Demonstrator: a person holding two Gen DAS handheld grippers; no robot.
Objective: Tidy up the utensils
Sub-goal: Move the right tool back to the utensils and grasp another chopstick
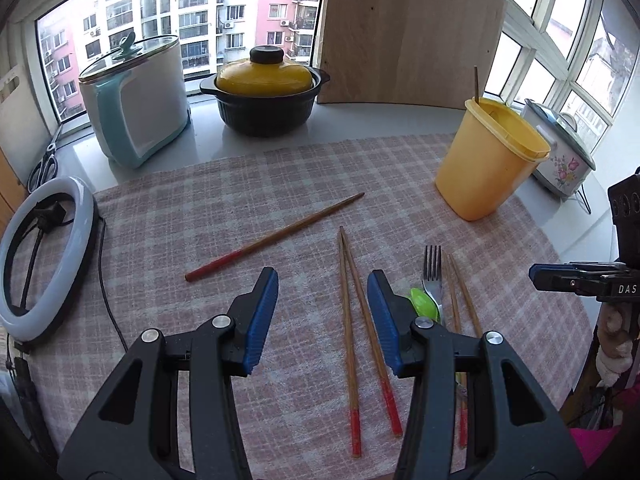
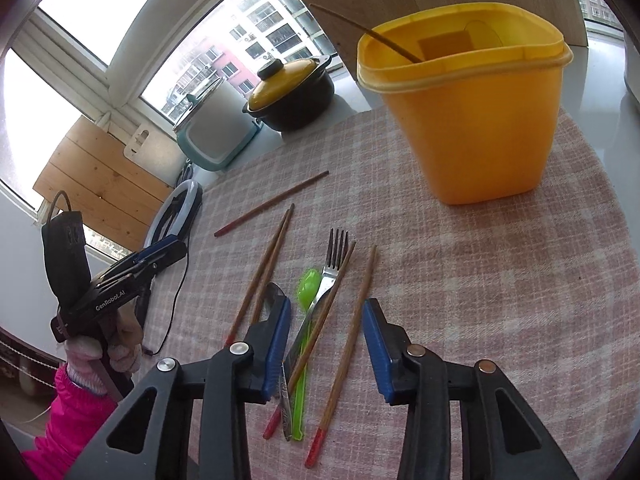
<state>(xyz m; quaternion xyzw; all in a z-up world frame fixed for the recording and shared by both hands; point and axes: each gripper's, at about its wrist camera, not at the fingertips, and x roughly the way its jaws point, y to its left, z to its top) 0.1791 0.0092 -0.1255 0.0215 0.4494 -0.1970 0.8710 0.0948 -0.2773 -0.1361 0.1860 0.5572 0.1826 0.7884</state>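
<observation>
A yellow plastic holder (image 1: 490,158) (image 2: 472,108) stands on the checked cloth with one chopstick (image 2: 368,34) inside. Loose on the cloth lie a single red-tipped chopstick (image 1: 276,237) (image 2: 272,204), a chopstick pair (image 1: 356,328) (image 2: 264,268), a metal fork (image 1: 433,276) (image 2: 332,260), a green plastic spoon (image 1: 421,301) (image 2: 306,308) and two more chopsticks (image 2: 348,356). My left gripper (image 1: 322,280) is open and empty above the cloth, the pair by its right finger. My right gripper (image 2: 326,308) is open and empty over the fork, spoon and chopsticks.
A white and teal pot (image 1: 136,100), a black pot with a yellow lid (image 1: 264,92) and a wooden board (image 1: 408,28) stand at the back. A ring light (image 1: 40,248) lies left. A flowered rice cooker (image 1: 560,156) sits behind the holder.
</observation>
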